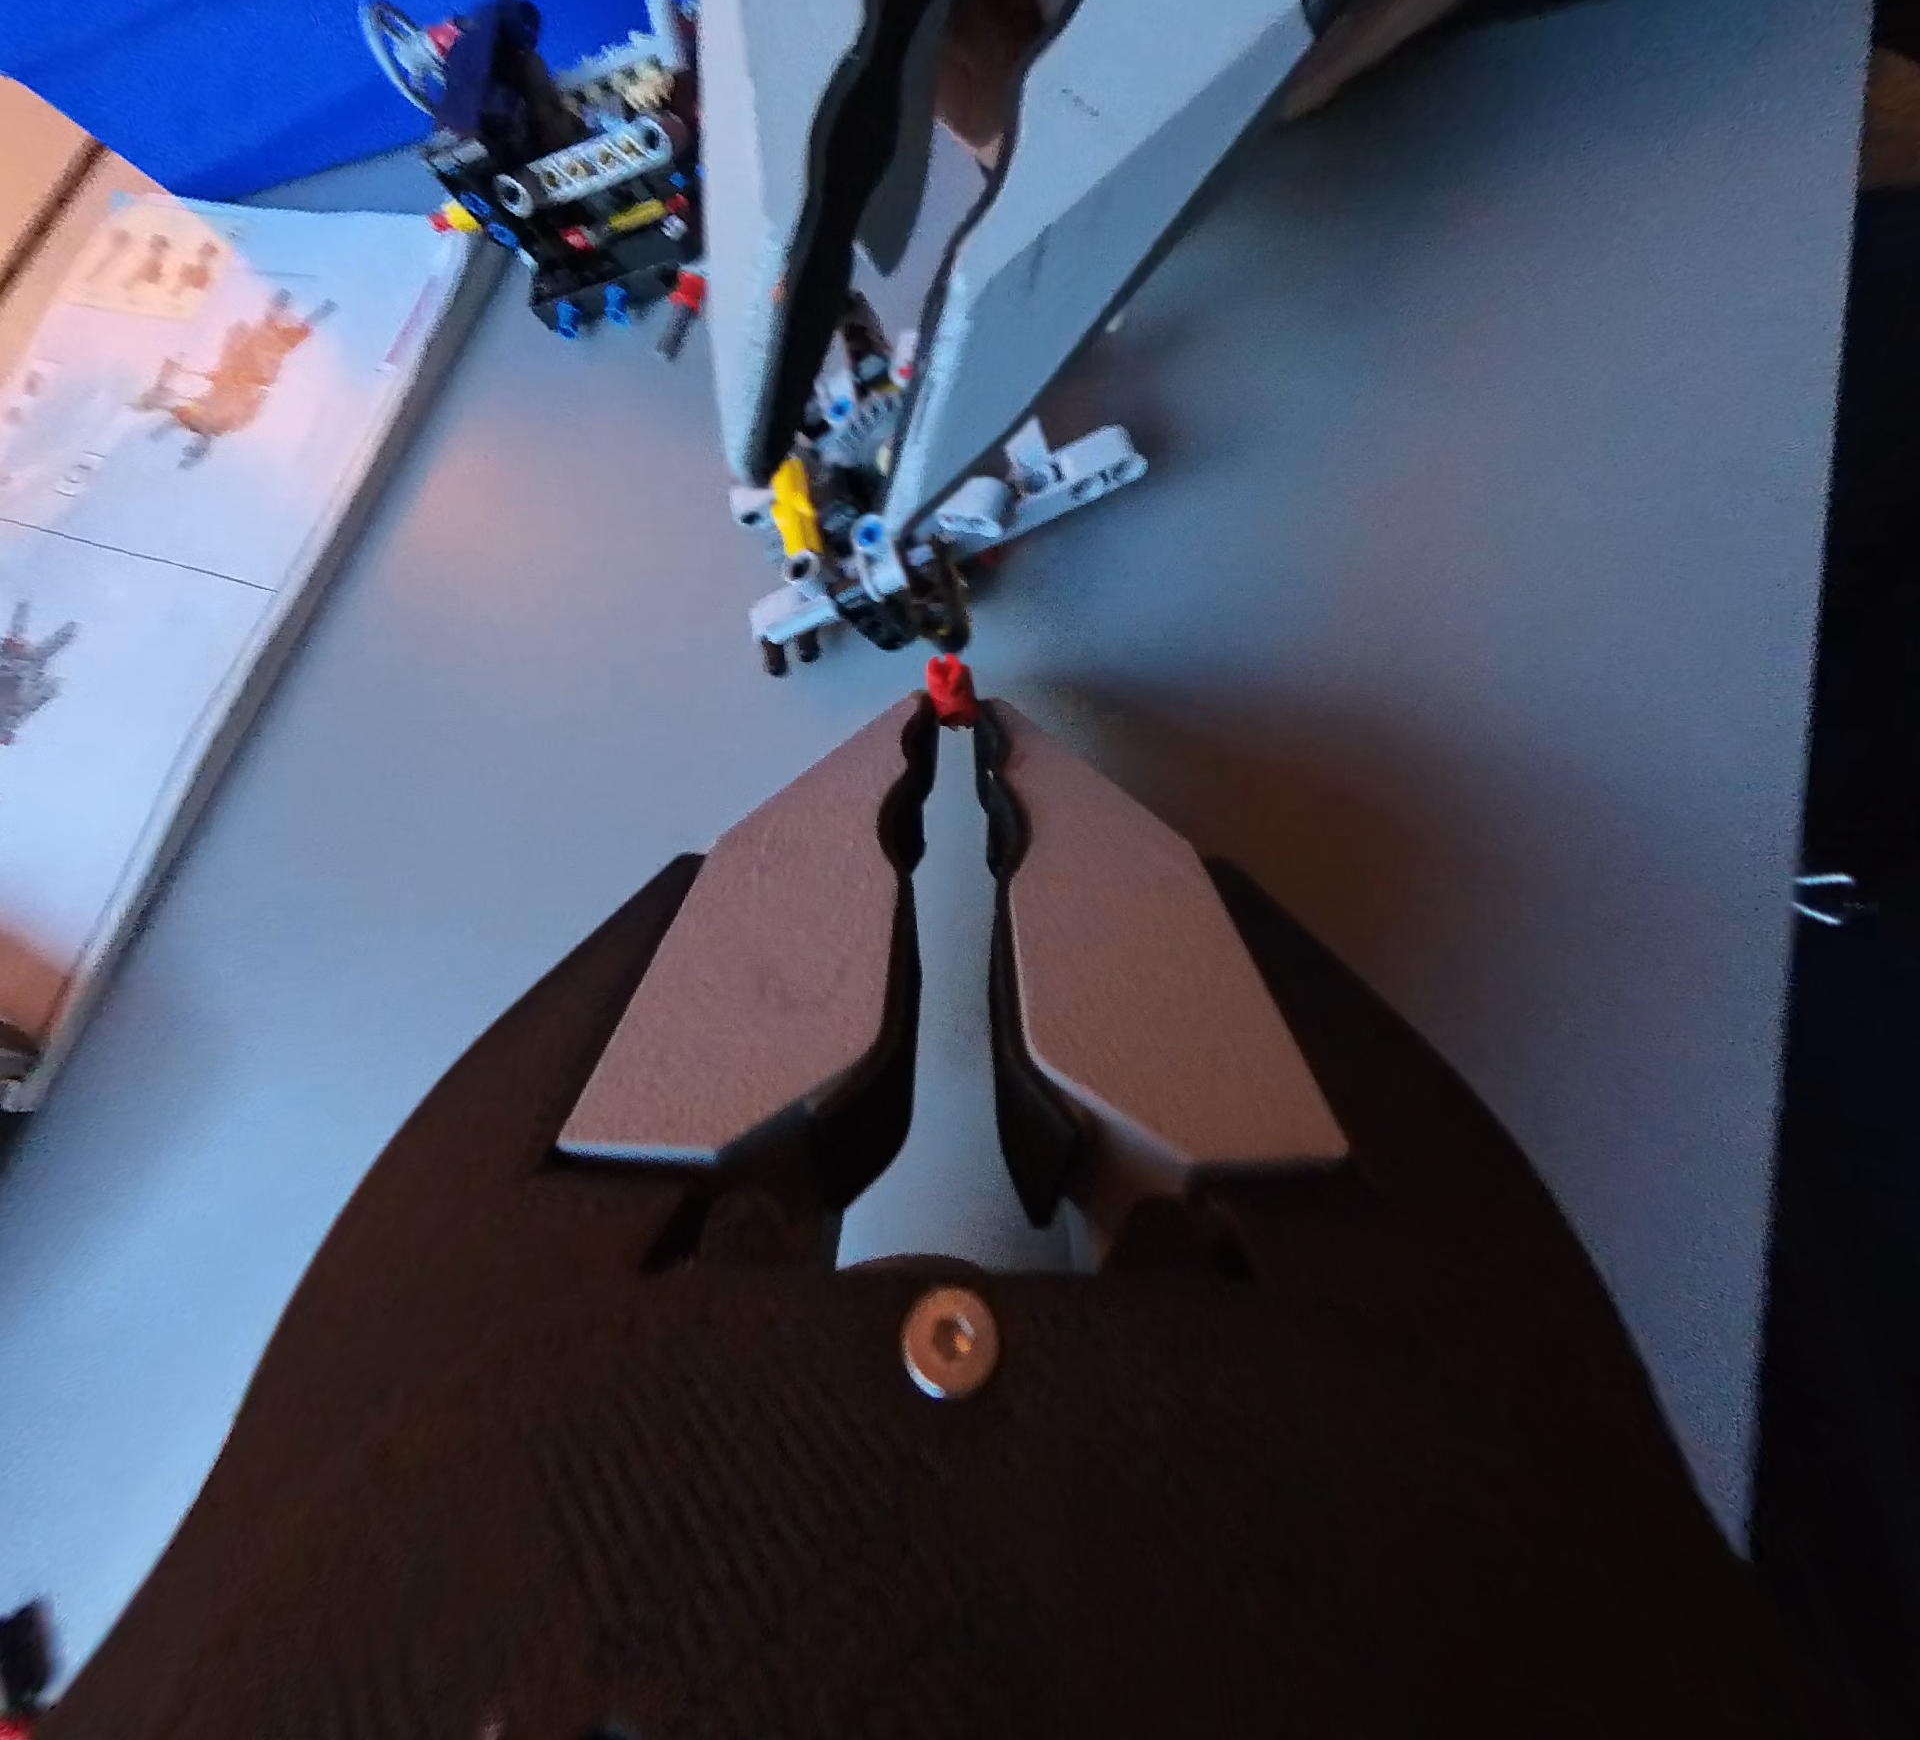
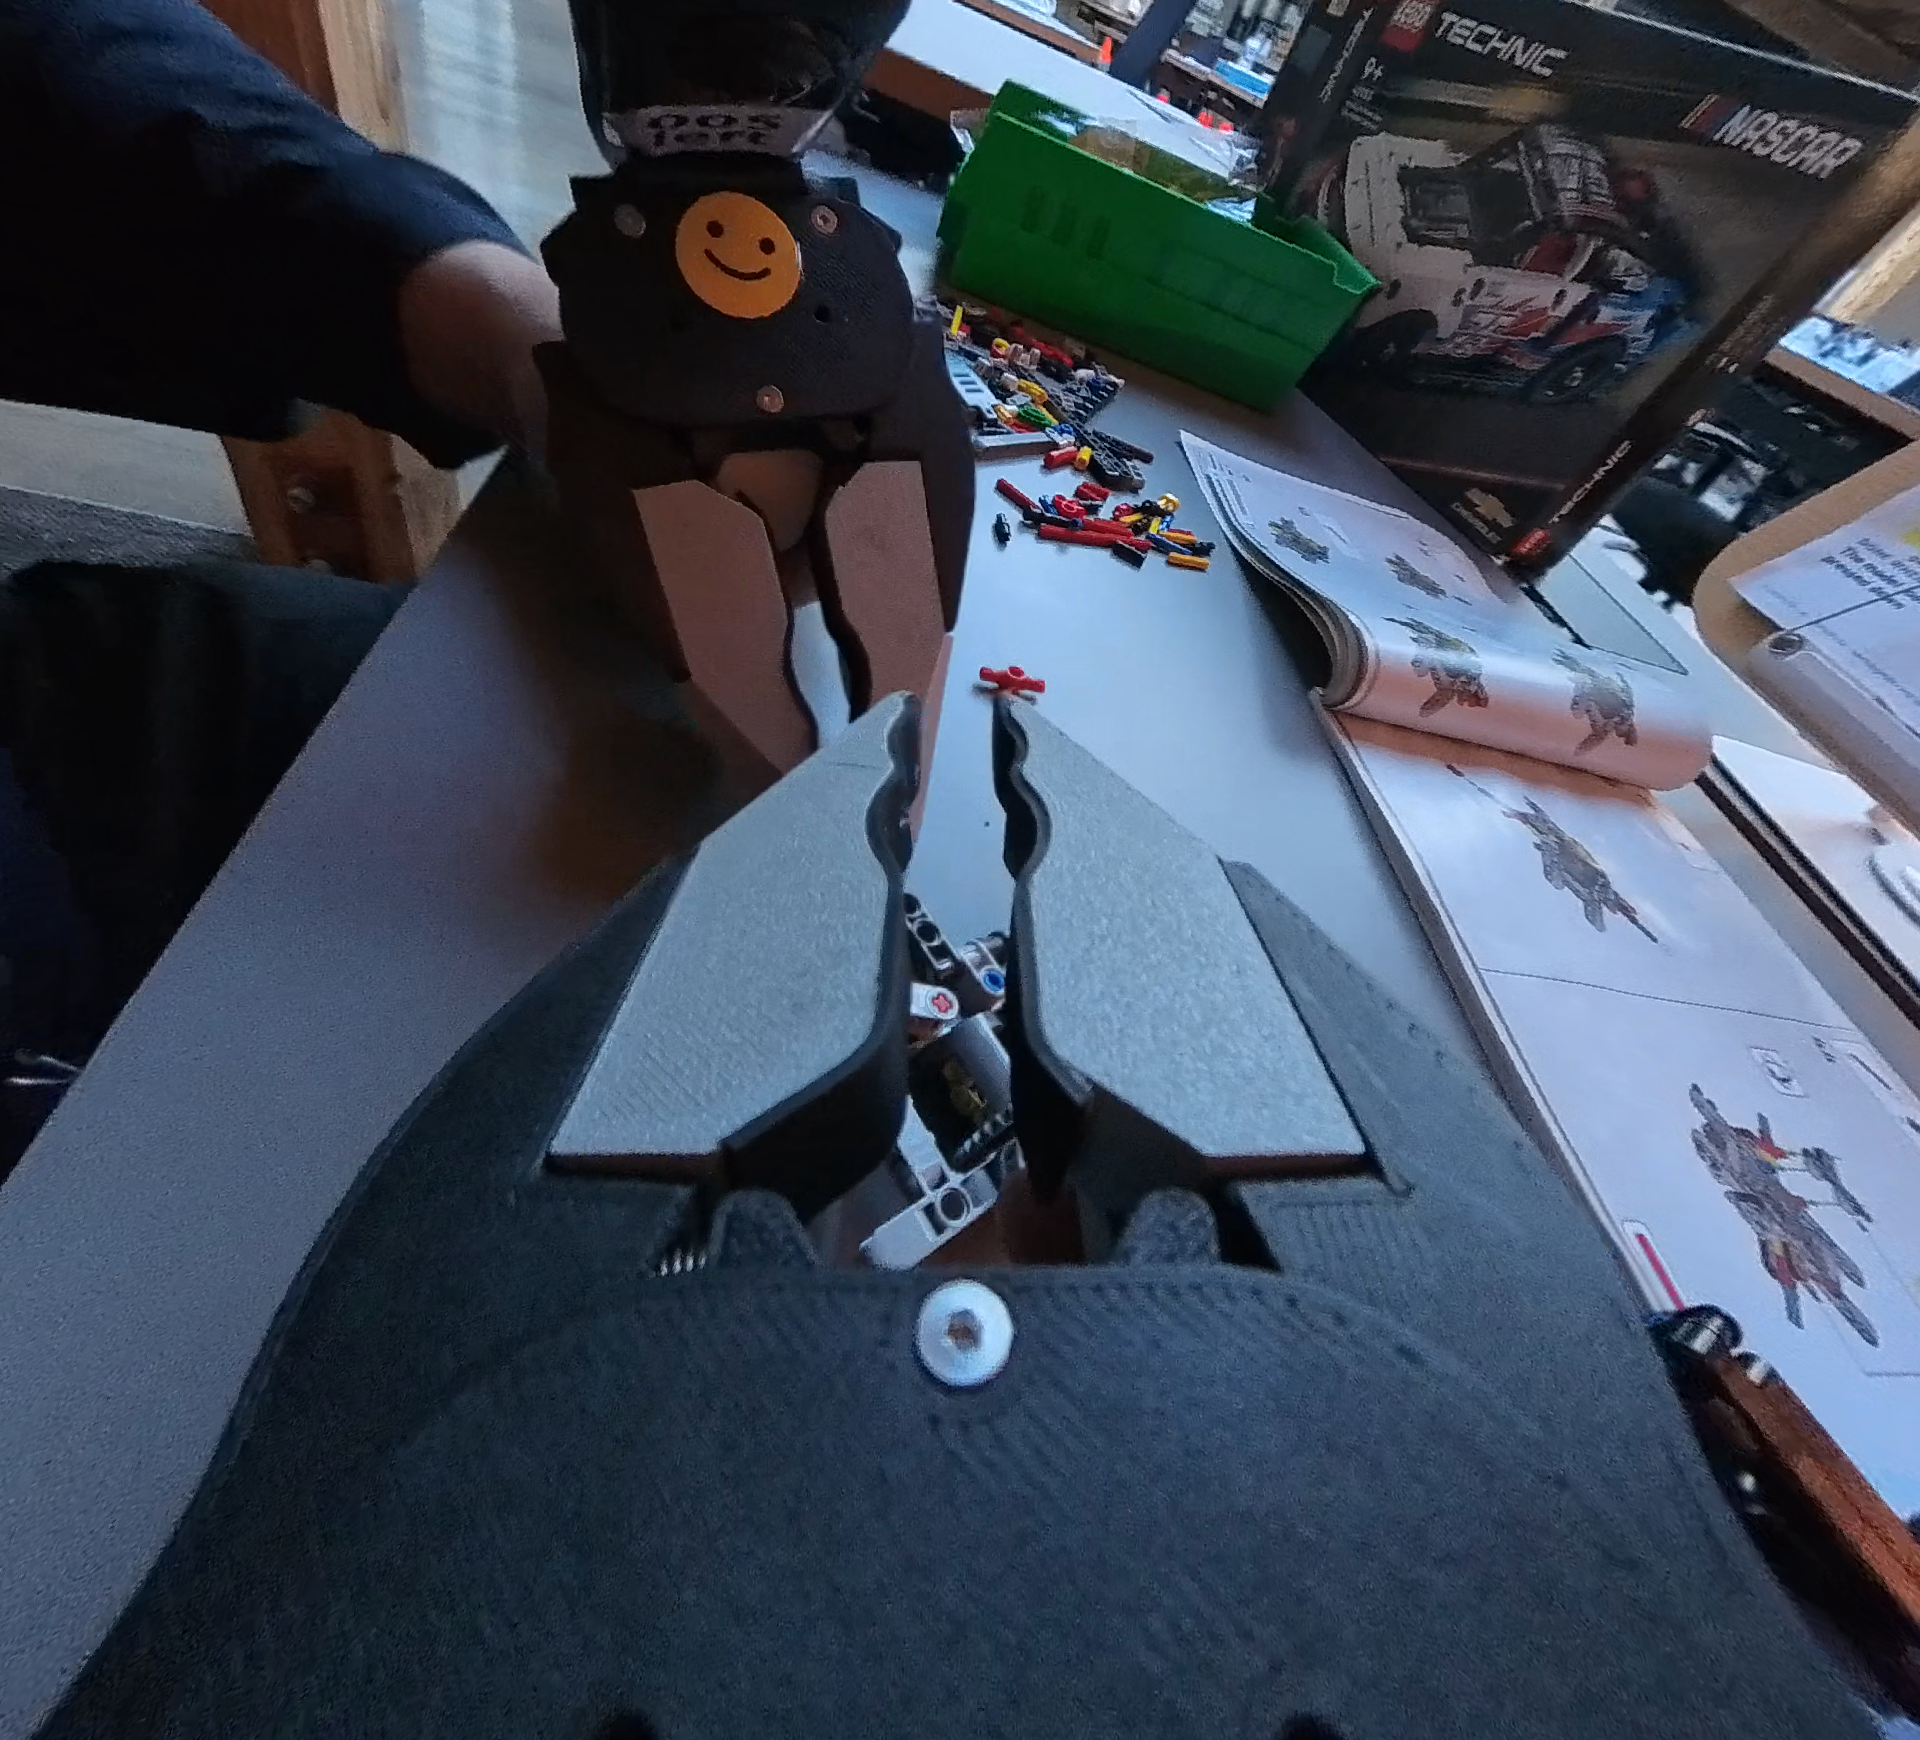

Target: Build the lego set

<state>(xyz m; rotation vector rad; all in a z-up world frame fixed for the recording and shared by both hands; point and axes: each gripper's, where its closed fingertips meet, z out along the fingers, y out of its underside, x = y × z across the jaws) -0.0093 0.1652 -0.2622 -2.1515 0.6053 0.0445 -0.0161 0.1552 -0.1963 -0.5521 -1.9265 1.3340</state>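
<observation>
My left claw (image 1: 953, 711) pinches one small red peg (image 1: 952, 685) at its tips; my right claw (image 2: 954, 716) clamps one grey-and-black brick assembly (image 1: 883, 537) over the grey table (image 1: 1351, 443)

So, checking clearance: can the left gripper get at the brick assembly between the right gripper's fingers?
Probably yes. The left gripper, pinching a red piece, points at the brick assembly, with nothing between them; the fingers of the right gripper leave its near end exposed.
</observation>
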